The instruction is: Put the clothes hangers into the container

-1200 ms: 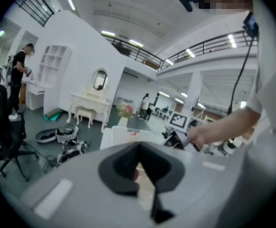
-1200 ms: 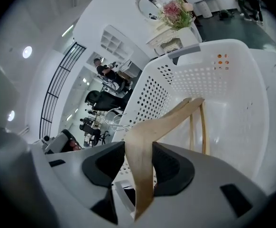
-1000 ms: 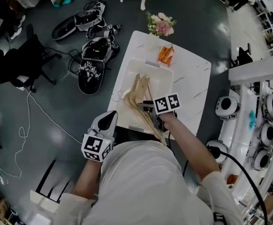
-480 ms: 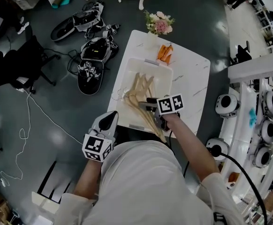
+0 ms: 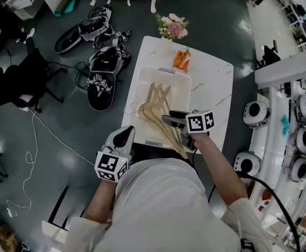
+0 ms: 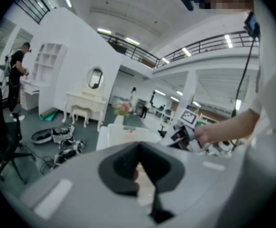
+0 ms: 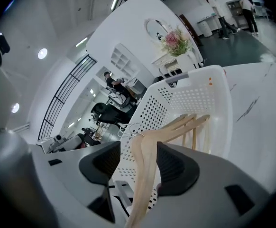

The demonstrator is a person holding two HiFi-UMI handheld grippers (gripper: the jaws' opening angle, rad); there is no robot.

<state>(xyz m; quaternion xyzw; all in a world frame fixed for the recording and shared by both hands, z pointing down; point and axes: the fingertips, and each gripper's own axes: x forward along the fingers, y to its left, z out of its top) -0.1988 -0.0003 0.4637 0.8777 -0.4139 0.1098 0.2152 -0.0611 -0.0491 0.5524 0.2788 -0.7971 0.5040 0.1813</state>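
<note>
Wooden hangers lie bunched in the white perforated container on the marble table. Their wire hooks point towards the left wall, and their near ends stick out over the container's near rim. To finish this step well, I judge you should draw the right gripper straight back towards yourself without snagging the arm between its jaws. Then nudge the overhanging ends down so the bundle settles inside. That gripper's jaws stand wide apart. One hanger arm runs between the pads, close against the right pad with clear space at the left one, so nothing is gripped. Your left gripper hangs near your body, off the table's near-left edge, jaws together on nothing.
</note>
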